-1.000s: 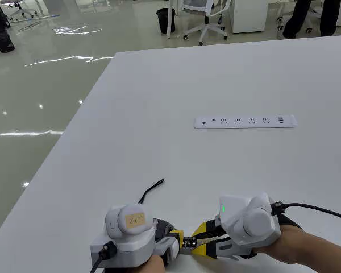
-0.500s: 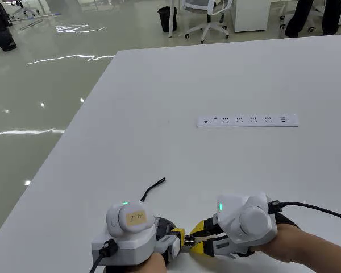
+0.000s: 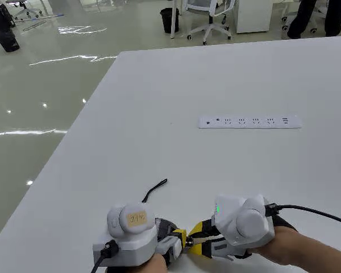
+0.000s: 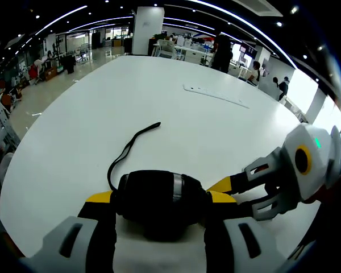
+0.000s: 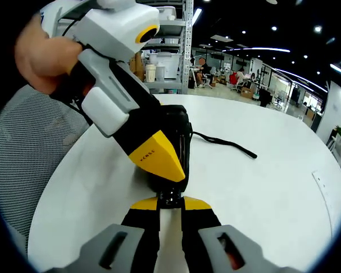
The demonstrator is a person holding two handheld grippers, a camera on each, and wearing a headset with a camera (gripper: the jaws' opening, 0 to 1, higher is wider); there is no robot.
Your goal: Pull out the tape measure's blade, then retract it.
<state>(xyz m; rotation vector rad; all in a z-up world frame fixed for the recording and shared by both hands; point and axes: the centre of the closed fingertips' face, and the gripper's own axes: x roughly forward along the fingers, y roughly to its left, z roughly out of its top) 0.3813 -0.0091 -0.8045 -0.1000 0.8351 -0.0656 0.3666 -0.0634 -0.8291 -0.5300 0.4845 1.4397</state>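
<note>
tape measure largely behind the left gripper in head view

Sticker, atop my left gripper: handwritten, maybe "21"; I couldn't read it surely.
Yellow pad, 12 o'clock of my right gripper: small print, looked like "XENSE".

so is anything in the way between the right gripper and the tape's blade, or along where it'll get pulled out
Nothing visible. The right gripper is shut on the blade tip at the tape measure, which the left gripper clamps. The table beside it is bare; the power strip lies far off.
</note>
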